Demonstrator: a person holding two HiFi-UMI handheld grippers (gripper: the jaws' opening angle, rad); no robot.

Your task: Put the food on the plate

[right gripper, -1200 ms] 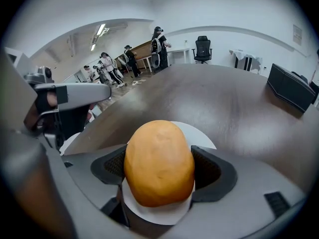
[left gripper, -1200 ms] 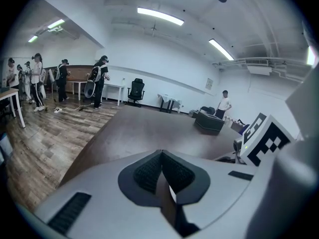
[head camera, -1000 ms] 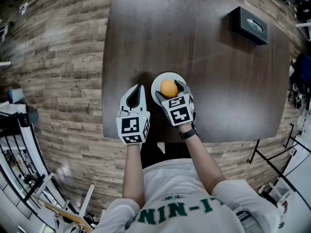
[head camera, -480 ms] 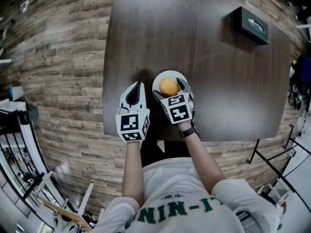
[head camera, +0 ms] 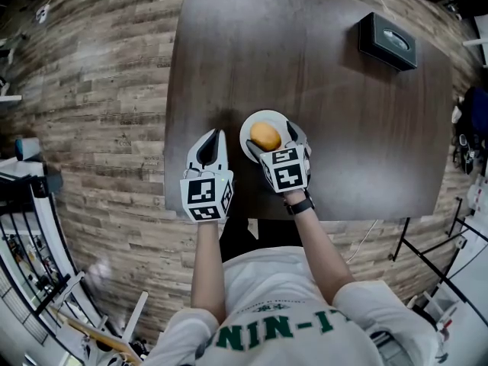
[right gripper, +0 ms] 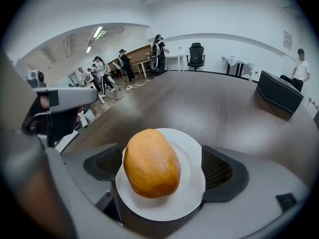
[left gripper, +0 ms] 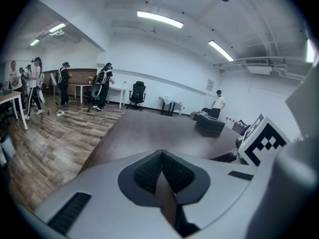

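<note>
An orange bun-shaped food lies on a small white plate near the front edge of the dark table. My right gripper stands just behind the plate, its jaws opening wide on either side of the food, with the pads clear of it. To the left of the plate my left gripper rests low over the table, its jaws shut with nothing between them.
A black tissue box sits at the table's far right corner. Wood-plank floor surrounds the table. Several people stand far off in the room near desks and an office chair.
The right gripper's jaws have spread wider and let go of the food, which stays on the plate. The gripper has drawn back slightly toward me. The left gripper has barely moved.
</note>
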